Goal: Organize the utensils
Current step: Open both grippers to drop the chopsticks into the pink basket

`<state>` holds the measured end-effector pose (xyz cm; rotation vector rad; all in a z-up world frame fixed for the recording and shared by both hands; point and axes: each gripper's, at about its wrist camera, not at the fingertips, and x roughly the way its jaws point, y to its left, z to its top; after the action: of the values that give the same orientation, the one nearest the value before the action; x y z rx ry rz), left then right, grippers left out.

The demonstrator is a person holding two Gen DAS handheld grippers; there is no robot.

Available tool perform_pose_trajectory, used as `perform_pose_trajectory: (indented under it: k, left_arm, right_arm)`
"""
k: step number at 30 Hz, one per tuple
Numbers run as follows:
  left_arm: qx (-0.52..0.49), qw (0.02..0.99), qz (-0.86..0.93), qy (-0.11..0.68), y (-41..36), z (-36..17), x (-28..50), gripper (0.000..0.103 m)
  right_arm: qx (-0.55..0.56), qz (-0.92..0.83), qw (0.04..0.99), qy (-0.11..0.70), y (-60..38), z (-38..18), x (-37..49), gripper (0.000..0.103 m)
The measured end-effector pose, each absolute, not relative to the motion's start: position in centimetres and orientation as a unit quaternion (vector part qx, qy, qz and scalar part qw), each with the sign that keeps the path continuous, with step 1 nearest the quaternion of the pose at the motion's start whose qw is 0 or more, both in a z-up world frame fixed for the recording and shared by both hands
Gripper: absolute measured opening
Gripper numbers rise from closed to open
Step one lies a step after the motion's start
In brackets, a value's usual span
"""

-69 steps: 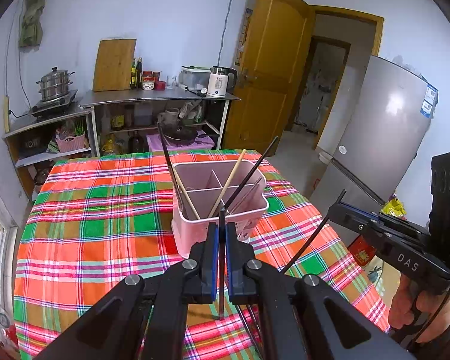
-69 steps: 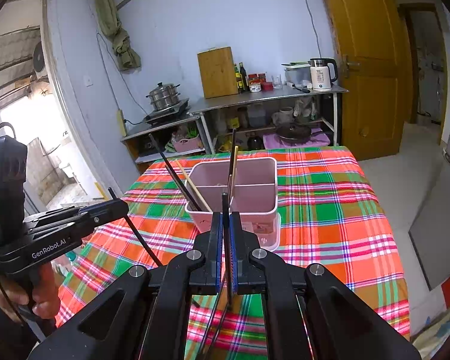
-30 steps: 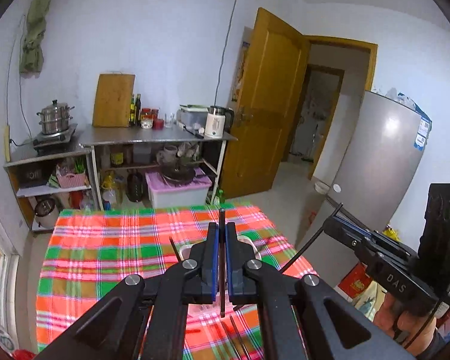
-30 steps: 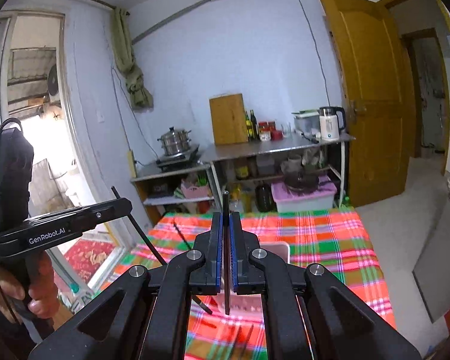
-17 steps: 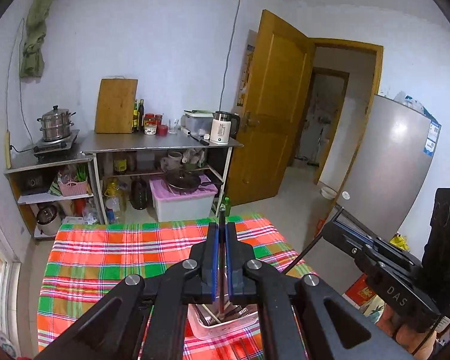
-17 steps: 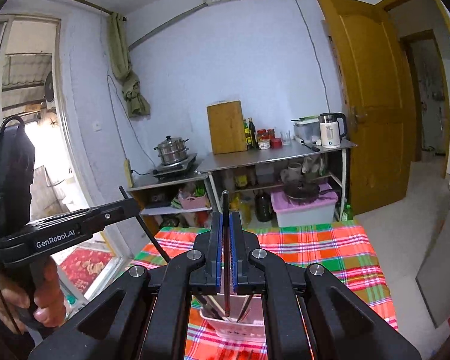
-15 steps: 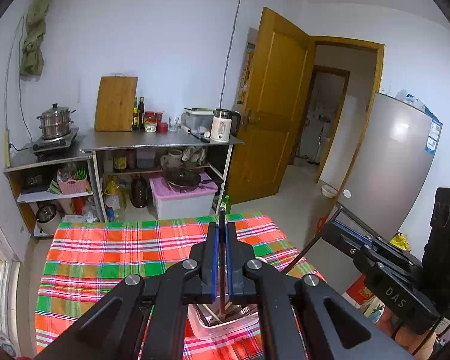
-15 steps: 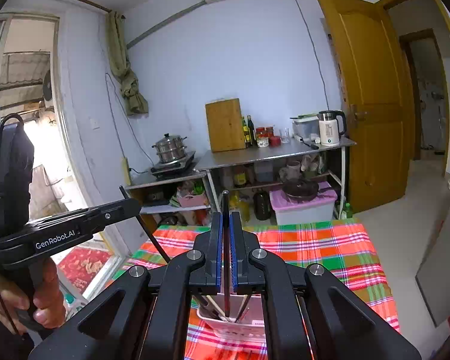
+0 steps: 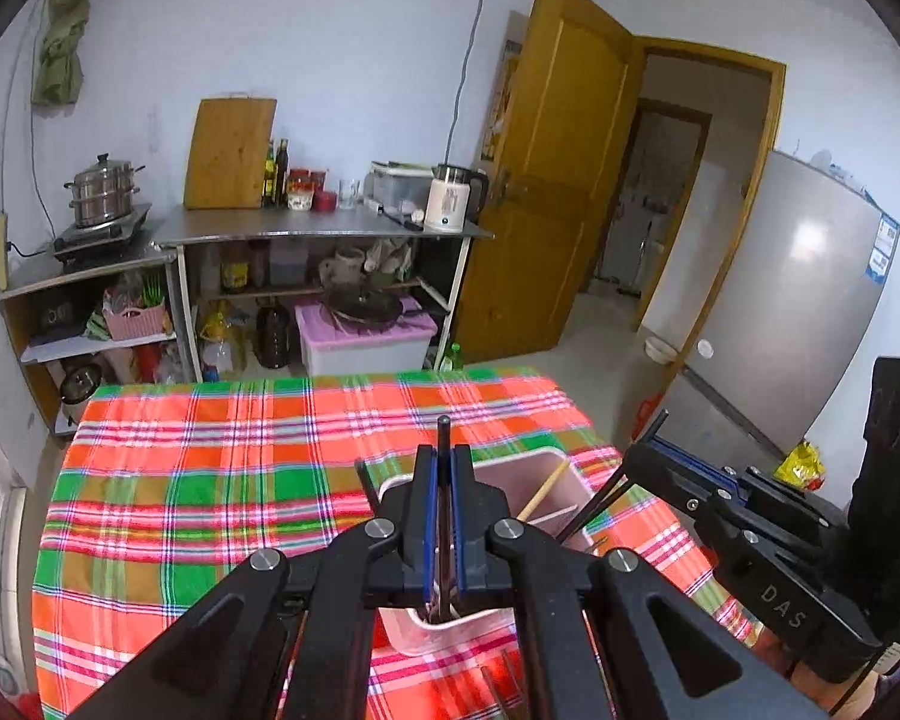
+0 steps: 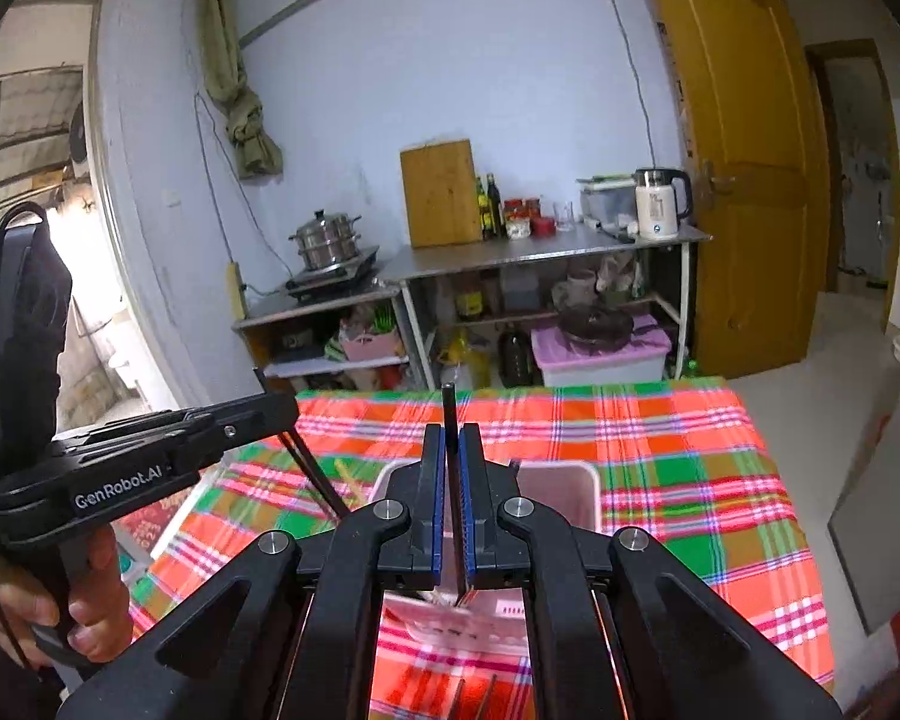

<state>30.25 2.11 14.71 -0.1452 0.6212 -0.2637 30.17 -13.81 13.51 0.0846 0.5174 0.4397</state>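
Note:
A pink divided utensil holder [image 9: 549, 468] [image 10: 570, 477] stands on the plaid tablecloth [image 9: 210, 480], just beyond both grippers. My left gripper [image 9: 443, 462] is shut on a black chopstick [image 9: 444, 429] held upright, its lower end above the holder's near compartment. My right gripper [image 10: 448, 438] is shut on another black chopstick [image 10: 449, 405], also upright over the holder. Each gripper shows in the other's view: the right gripper [image 9: 645, 456] at the right, the left gripper [image 10: 279, 408] at the left. A wooden chopstick [image 9: 546, 489] and black ones lean inside the holder.
Loose dark chopsticks [image 9: 498, 690] lie on the cloth in front of the holder. Behind the table are a steel counter [image 9: 330, 231] with a kettle [image 9: 450, 198] and a cutting board, a yellow door and a grey fridge [image 9: 798, 300]. A hand [image 10: 48, 612] grips the left handle.
Both grippers have sunk toward the table, each still shut on its chopstick. The holder and cloth now fill more of both views.

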Motion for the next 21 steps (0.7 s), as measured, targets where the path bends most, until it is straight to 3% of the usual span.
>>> perform_pose_trajectory:
  k: [9, 21]
  left_arm:
    - [-0.08, 0.935, -0.124, 0.323, 2.9, 12.6, 30.2, 0.004]
    - [-0.085, 0.95, -0.103, 0.282, 3.8, 15.8, 25.3, 0.004]
  right_arm:
    - [0.043, 0.221, 0.932, 0.283, -14.0, 12.1, 30.3, 0.005]
    - [0.04, 0.219, 0.94, 0.257, -15.5, 14.7, 26.6, 0.005]
